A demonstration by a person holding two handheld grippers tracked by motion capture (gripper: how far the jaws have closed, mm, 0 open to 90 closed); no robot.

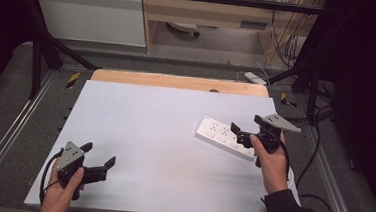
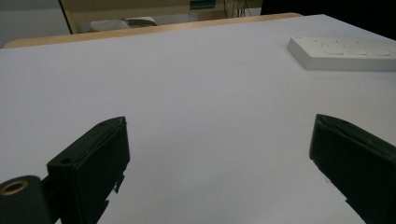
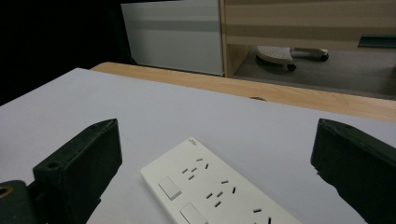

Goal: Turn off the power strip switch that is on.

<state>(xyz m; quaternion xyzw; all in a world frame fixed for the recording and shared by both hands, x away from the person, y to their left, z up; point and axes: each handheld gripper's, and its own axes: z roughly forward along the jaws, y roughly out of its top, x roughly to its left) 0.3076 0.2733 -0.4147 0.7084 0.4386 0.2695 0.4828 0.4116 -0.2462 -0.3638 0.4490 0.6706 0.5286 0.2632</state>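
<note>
Both tongs spread, power strip waiting at the right.

Our right tongs (image 1: 247, 128) hover spread just over the white power strip (image 1: 225, 136) on the bench (image 1: 149, 133); we'd lower squarely across its width before closing. Left tongs (image 1: 100, 156) idle, spread and empty.

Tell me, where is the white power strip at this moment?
In the high view, the white power strip lies on the right side of the white table top, directly under the open right claw.
</note>
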